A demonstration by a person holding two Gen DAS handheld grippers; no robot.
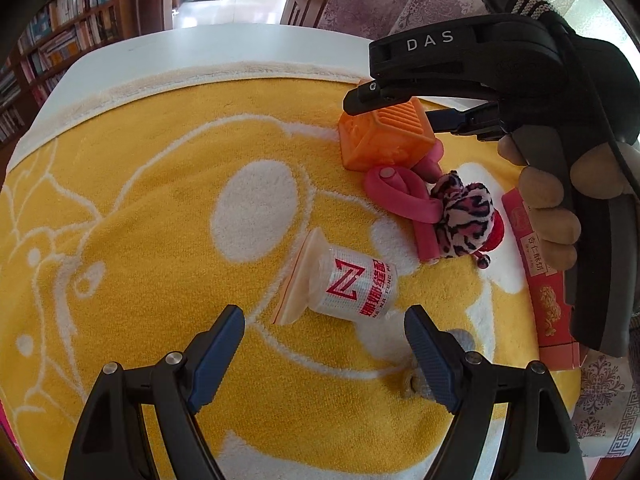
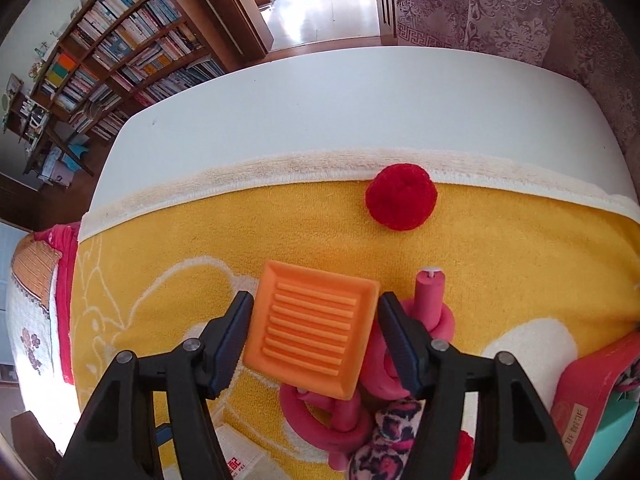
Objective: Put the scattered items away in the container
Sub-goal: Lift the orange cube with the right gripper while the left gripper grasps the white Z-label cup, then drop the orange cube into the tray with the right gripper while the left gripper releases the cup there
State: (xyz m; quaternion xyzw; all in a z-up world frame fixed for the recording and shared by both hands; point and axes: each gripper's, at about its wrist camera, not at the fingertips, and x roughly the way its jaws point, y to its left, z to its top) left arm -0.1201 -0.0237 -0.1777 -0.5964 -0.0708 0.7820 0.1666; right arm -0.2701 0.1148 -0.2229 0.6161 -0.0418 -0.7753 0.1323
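Observation:
An orange ribbed block lies on the yellow towel. My right gripper straddles it, fingers close on both sides, with thin gaps showing; in the left wrist view it reaches over the block. My left gripper is open and empty just short of a small white bag with red print. A pink foam twist and a leopard plush lie beside the block. A red box is at the right. A red pompom lies near the towel's far edge.
The towel covers a white table. A grey knitted item lies behind my left gripper's right finger. Bookshelves stand far left, a patterned sofa behind the table. A teal box edge shows at the right.

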